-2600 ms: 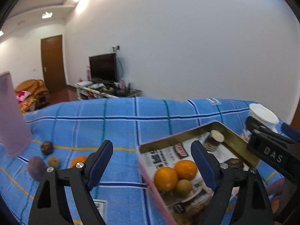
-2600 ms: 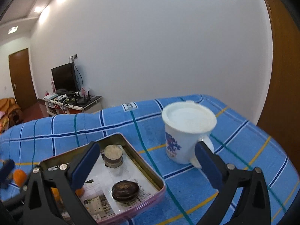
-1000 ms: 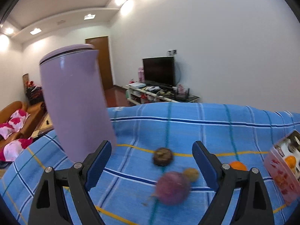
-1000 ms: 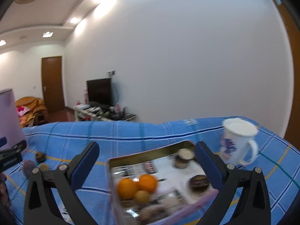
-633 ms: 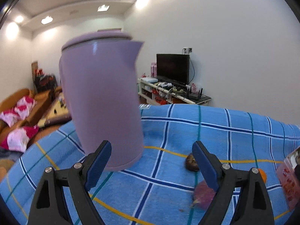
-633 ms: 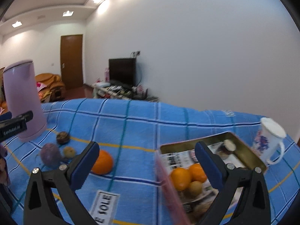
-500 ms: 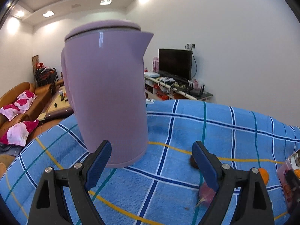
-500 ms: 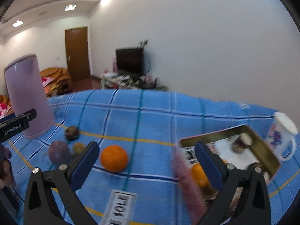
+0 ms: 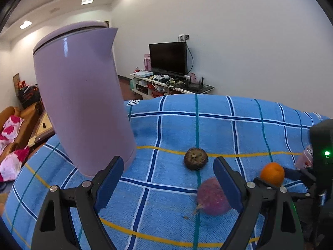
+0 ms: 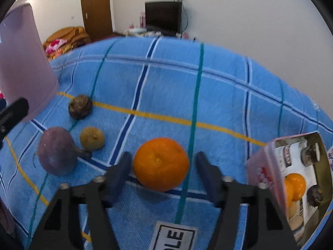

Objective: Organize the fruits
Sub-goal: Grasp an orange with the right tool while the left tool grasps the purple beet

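My right gripper is closing around the orange, pads not yet touching; my left gripper gapes wide, empty.

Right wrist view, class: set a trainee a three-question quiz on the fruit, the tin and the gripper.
1. True or false: the orange lies between the right gripper fingers.
2. Which stands nearest the jug? A) brown fruit B) orange C) tin
3. Fill in: the tin already holds two ____ fruits.

Key: 1 true, with the jaws closing and gaps still showing; 2 A; 3 orange.
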The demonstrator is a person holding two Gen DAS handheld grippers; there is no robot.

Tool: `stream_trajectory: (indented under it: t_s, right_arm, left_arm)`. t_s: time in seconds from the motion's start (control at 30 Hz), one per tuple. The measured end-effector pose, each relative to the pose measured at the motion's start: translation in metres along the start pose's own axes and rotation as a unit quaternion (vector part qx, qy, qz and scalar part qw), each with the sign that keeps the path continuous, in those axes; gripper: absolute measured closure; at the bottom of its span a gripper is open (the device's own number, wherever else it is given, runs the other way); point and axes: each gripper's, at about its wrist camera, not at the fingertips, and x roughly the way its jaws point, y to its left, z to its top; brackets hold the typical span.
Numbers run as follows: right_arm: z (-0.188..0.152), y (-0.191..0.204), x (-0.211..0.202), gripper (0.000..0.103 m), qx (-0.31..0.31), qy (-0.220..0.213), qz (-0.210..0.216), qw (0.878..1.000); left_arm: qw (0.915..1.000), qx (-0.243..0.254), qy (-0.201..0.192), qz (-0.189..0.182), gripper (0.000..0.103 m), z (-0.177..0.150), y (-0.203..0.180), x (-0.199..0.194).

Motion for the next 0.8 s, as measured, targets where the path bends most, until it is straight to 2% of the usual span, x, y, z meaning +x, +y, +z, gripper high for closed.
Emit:
stream_trajectory:
  t_s: [0.2,0.3,0.43,0.53,0.67,0.8]
  right_arm:
    - [-0.005,-0.004,-0.004,0.052,0.001,-0.006,0.024,1.000]
    - [-0.013,-0.008,-0.019,0.052,0.004,-0.040,0.050,0.998]
    - [-0.027,-0.006,-0.052,0.052,-0.001,-0.121,0.041,0.992]
    - [-0.039,-0.009,-0.073,0.052,0.011,-0.164,0.000,0.986]
    - [-0.048,-0.010,-0.083,0.052,0.015,-0.177,-0.025,0.984]
    - [-0.045,-0.016,-0.084,0.052,0.026,-0.165,-0.019,0.986]
  left_arm:
    - [0.9998,-0.016,0.007,-0.008,0.014,0.001,0.007,0.002]
    - [0.9995,-0.020,0.005,-0.022,0.014,0.000,0.009,0.000]
    - [0.9976,-0.020,0.010,-0.065,0.014,0.000,0.008,0.000]
    - [0.9955,-0.006,0.014,-0.093,0.014,-0.002,0.000,0.000]
    - [0.9920,0.026,0.033,-0.119,0.014,-0.007,-0.018,0.004]
    - [0.9896,0.054,0.053,-0.122,0.014,-0.014,-0.032,0.011]
